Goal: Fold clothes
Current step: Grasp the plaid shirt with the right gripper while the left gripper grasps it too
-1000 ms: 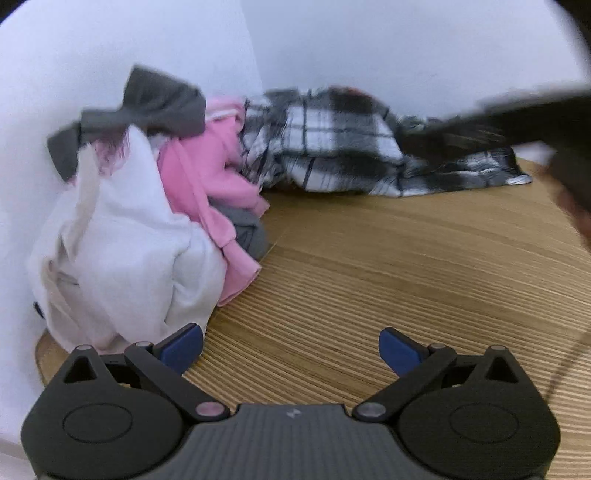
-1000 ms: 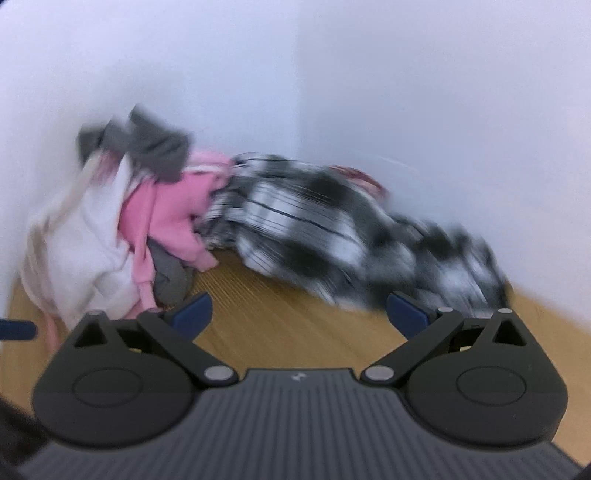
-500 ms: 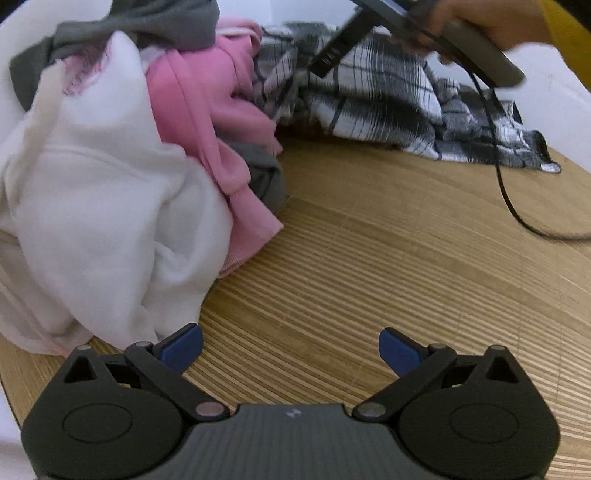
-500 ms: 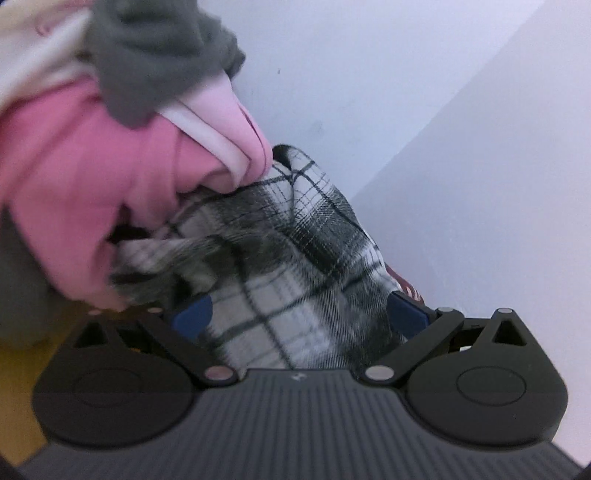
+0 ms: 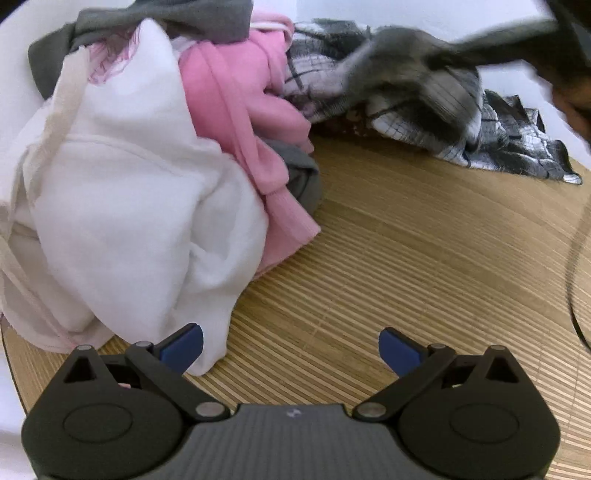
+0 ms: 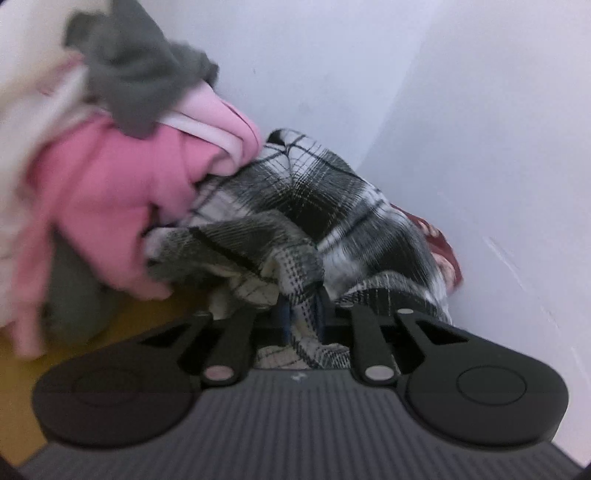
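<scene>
Clothes heaped on slatted wooden table, white-walled corner.

Left wrist view: set low behind its left gripper, looking steeply down across the wooden bench toward the corner walls; white garment close at left. Right wrist view: pressed near the plaid shirt, facing the same corner. Shared: plaid shirt, pink garment, grey garment.
</scene>
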The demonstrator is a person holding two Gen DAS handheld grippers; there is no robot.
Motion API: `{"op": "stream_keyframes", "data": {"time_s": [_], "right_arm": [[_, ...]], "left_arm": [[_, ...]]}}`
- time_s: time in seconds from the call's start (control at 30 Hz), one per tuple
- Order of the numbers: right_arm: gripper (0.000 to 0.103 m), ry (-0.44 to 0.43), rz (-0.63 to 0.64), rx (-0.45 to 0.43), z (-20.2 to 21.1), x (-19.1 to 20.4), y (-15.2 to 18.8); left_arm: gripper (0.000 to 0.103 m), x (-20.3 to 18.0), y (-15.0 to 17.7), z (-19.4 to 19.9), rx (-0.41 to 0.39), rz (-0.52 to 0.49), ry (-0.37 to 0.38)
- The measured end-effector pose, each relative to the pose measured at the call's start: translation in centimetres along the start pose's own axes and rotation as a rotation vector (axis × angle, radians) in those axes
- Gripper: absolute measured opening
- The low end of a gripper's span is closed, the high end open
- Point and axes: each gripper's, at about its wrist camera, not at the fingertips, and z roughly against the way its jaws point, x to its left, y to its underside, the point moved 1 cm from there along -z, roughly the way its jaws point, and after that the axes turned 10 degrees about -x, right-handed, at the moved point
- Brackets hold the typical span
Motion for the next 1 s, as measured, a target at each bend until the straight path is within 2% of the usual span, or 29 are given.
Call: {"op": "stream_keyframes", "data": {"time_s": [0.17,0.2,0.23,0.33,0.43,0.5,0.53,0.57,0.6,0.63,0.73,0.83,0.93,1.0], "right_arm": [[0.01,-0.021,-0.124,-0.026,10.0,1.0,3.1],[0.004,-0.016,-0.141,-0.036,11.7,1.4,3.6],[0.003,-0.006,-0.161,-0.05,13.6,1.8,4.0],[0.003,0.03,-0.229,-0.063,18.0,1.6,5.5],[0.006,0.057,-0.249,-0.018,20.1,1.1,7.1],[0.013,0.062,-0.236,0.009,20.3,1.4,8.0],[0.031,0.064,-0.227,0.021,20.4,1.7,8.4],[0.042,0.07,-0.225,0.027,20.2,2.0,8.7],[0.062,0.079,-0.226,0.029,19.8,2.3,9.1],[0.073,0.088,-0.228,0.03,19.5,2.6,9.5],[0.077,0.12,-0.351,0.033,17.2,1.4,10.2],[0.078,0.195,-0.611,0.048,14.1,-1.9,11.1],[0.078,0.305,-0.87,0.074,10.8,-5.3,12.5],[0.078,0.353,-0.939,0.093,8.6,-6.3,13.1]], "left_arm": [[0.103,-1.4,-0.4,2.0,-0.049,-0.053,0.0],[0.103,-1.8,-0.4,2.4,-0.057,-0.066,0.0],[0.103,-2.2,-0.4,2.8,-0.063,-0.076,0.002],[0.103,-3.4,-0.2,3.9,-0.088,-0.114,0.012],[0.103,-4.5,-0.1,4.3,-0.113,-0.151,-0.004],[0.103,-4.9,-0.6,4.0,-0.128,-0.156,-0.005],[0.103,-5.1,-1.0,3.7,-0.136,-0.155,0.005],[0.103,-5.3,-1.6,3.3,-0.142,-0.151,0.019],[0.103,-5.4,-2.4,2.7,-0.149,-0.145,0.035],[0.103,-5.5,-3.3,2.1,-0.157,-0.136,0.042],[0.103,-5.9,-6.4,-0.2,-0.188,-0.113,0.052],[0.103,-6.0,-9.3,-3.0,-0.194,-0.082,0.053],[0.103,-6.3,-11.3,-6.5,-0.163,-0.035,0.036],[0.103,-6.3,-11.8,-8.9,-0.125,0.004,0.031]]}}
